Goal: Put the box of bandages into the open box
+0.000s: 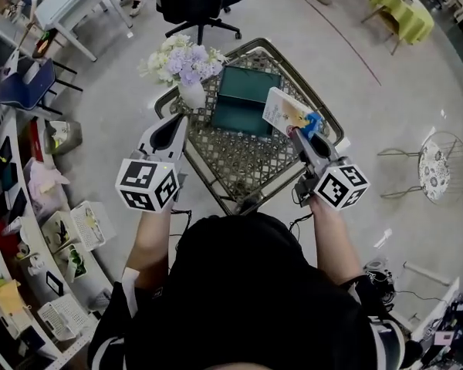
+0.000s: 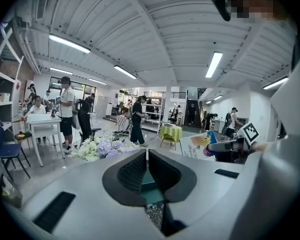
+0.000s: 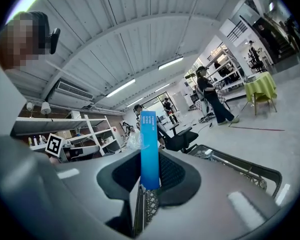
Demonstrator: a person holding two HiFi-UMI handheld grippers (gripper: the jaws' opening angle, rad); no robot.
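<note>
Now the box of bandages (image 3: pixel 150 149) is clamped edge-on between the jaws of the right gripper (image 3: pixel 150 176), beside the open box (image 1: pixel 243 99); the left gripper (image 2: pixel 146 155) is closed, empty.

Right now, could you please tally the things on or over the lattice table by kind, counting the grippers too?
grippers: 2, the left gripper and the right gripper
box of bandages: 1, held in the right gripper's fingers
open box: 1
vase of flowers: 1
Total: 5
</note>
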